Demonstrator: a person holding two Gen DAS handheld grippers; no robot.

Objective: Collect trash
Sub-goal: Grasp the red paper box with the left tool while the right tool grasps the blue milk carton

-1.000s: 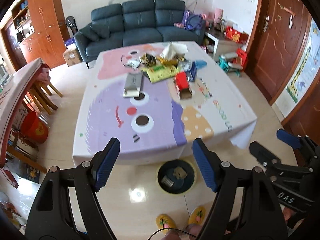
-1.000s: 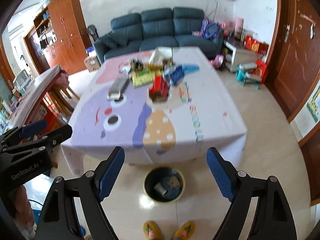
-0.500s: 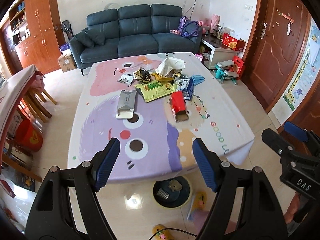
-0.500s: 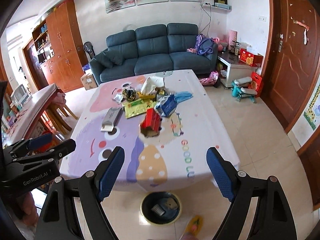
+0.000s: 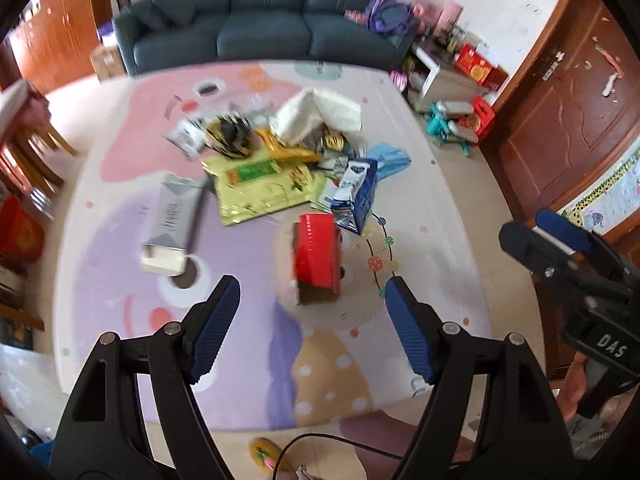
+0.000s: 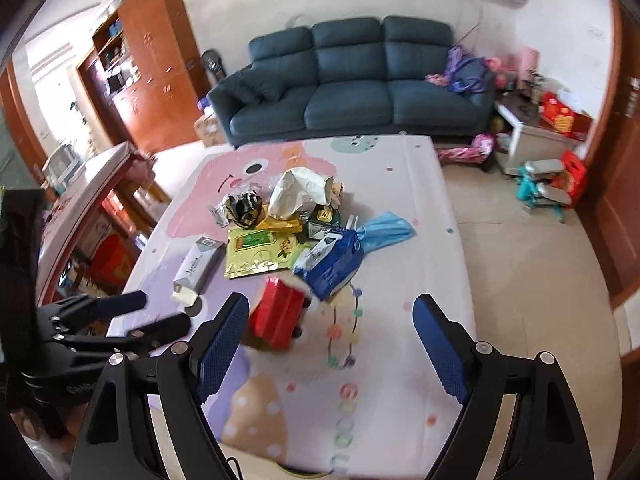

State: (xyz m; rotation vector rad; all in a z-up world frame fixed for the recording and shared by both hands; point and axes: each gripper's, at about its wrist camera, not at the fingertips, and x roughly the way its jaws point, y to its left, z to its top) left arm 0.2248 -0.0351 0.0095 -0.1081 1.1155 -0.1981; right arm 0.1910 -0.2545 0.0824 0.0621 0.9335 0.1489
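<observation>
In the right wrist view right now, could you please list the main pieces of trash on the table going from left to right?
Grey-white carton → gold foil bag → red box → blue-and-white pack → light blue bag.

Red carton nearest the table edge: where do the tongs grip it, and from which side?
Grip the red carton across its two long side walls, about mid-length, coming down from above on the near side. It lies flat, its long axis pointing away from the person, open brown end toward them, so the narrow width suits the open left tongs. The blue pack crowds its far right corner; avoid that end.
</observation>
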